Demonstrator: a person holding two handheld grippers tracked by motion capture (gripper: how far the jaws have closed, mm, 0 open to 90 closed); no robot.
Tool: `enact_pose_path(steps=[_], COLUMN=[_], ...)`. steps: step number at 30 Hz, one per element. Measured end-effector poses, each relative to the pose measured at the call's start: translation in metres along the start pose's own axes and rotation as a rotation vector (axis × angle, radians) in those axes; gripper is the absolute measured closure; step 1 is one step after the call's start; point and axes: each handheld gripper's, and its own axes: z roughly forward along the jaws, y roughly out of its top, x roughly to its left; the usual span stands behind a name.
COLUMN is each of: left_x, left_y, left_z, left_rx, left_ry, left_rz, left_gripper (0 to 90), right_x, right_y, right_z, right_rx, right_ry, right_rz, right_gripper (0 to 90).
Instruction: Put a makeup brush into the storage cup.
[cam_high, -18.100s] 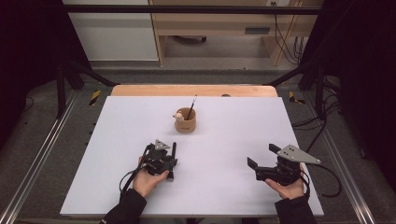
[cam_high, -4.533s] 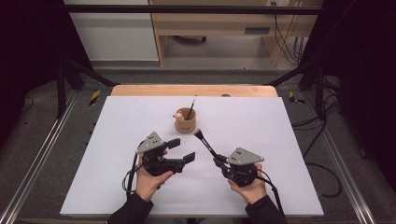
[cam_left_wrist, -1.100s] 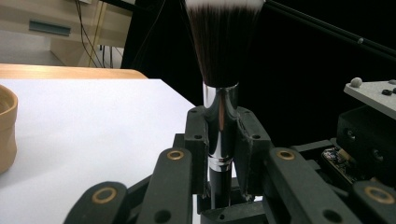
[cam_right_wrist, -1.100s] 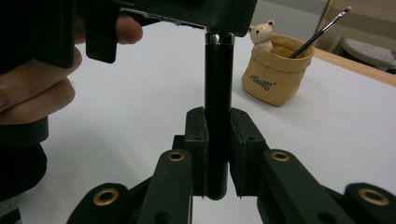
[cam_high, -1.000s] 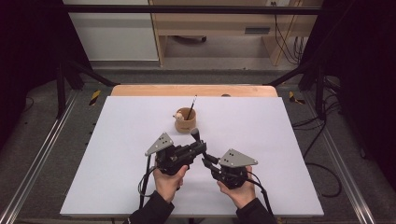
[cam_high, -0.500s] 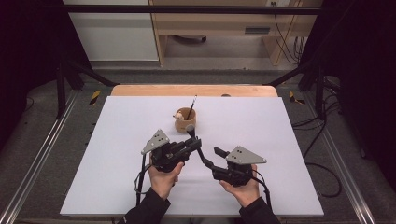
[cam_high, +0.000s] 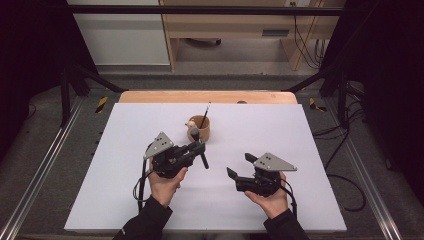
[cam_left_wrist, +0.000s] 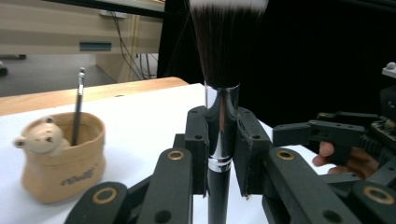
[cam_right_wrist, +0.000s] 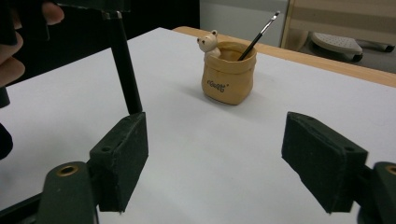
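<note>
**Makeup brush passed to the left gripper, beside the bear holder**

While the left gripper (cam_high: 199, 148) clamps the makeup brush (cam_left_wrist: 219, 98) at its bright metal ferrule, the right gripper (cam_high: 239, 166) stands apart toward the right of the white table (cam_high: 310, 150); its jaws have just been opening, and the right gripper view shows them wide with nothing between the pads. In the high view the brush is held above the table just in front of the tan bear-shaped holder (cam_high: 199, 129), bristle head toward the holder and black handle slanting down toward the person. A thin second brush (cam_high: 204, 114) already leans in that holder. In the left gripper view the dark, white-tipped bristles rise straight above the jaws, and the pads press both sides of the ferrule.

Handling, as judged from these views: the brush is probably light and stiff along handle and ferrule, so little force should carry it. The polished ferrule and glossy handle look slippery; a grip there may let the brush rotate or slide if the pads loosen. The bristle head is soft and would splay or be crushed, so it is no place to take hold. The present hold, near the junction of ferrule and handle, seems sound, since it leaves the handle end free to go down into the holder. The holder appears small and soft-walled, and it may tip if the brush knocks its rim.
</note>
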Motion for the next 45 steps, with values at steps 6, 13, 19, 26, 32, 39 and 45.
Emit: enact_pose_path(steps=[6, 13, 19, 26, 32, 39, 45], left_x=[0.007, 0.015, 0.018, 0.022, 0.024, 0.026, 0.028], left_y=[0.006, 0.014, 0.02, 0.028, 0.033, 0.04, 0.045], left_z=[-0.006, -0.011, -0.015, -0.017, -0.018, -0.018, -0.016], left_rx=[0.009, 0.019, 0.022, 0.024, 0.025, 0.021, 0.02], left_ry=[0.019, 0.039, 0.052, 0.069, 0.08, 0.089, 0.094], left_rz=[0.01, 0.029, 0.041, 0.056, 0.065, 0.072, 0.079], left_gripper=[77.0, 77.0, 77.0, 77.0, 77.0, 77.0, 77.0], right_x=[-0.008, -0.018, -0.027, -0.038, -0.047, -0.055, -0.06], right_y=[-0.001, -0.002, -0.004, -0.008, -0.014, -0.02, -0.022], right_z=[-0.005, -0.014, -0.021, -0.032, -0.042, -0.053, -0.06], right_rx=[0.004, 0.0, -0.001, -0.014, -0.014, -0.024, -0.031], right_ry=[-0.009, -0.016, -0.036, -0.047, -0.055, -0.073, -0.085], right_rz=[0.007, 0.02, 0.025, 0.044, 0.055, 0.081, 0.088], right_gripper=[15.8, 9.8, 8.7, 7.6, 7.3, 7.0, 6.8])
